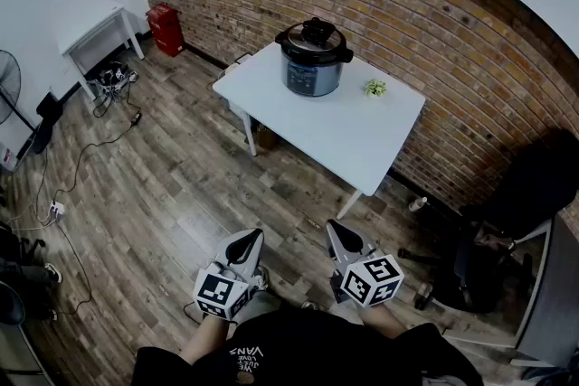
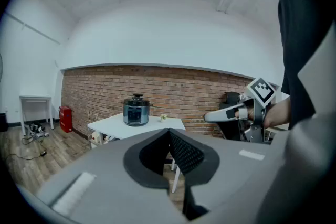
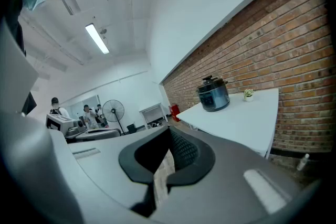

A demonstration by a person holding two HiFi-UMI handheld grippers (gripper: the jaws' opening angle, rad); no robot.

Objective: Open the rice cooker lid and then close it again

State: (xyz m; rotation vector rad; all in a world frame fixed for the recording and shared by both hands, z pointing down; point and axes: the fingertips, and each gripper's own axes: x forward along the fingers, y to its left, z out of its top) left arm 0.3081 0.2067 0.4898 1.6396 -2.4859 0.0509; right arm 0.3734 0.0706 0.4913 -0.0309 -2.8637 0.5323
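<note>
The rice cooker (image 1: 313,59), dark grey with a black lid and top knob, stands lid down at the far end of a white table (image 1: 362,140) by the brick wall. It also shows small and distant as the rice cooker (image 2: 136,110) and the rice cooker (image 3: 212,94). My left gripper (image 1: 251,237) and right gripper (image 1: 336,229) hover low in the head view, over the wooden floor, well short of the table. Both have their jaws together with nothing between them. In its own view the left gripper (image 2: 169,131) points at the table, with the right gripper (image 2: 214,116) beside it; the right gripper (image 3: 169,132) looks along the table's side.
A small potted plant (image 1: 375,88) sits on the table right of the cooker. A red container (image 1: 166,29) and a white side desk (image 1: 98,36) stand at the far left, with cables (image 1: 81,158) on the floor. A black chair (image 1: 529,190) is at the right. People (image 3: 86,114) stand in the background.
</note>
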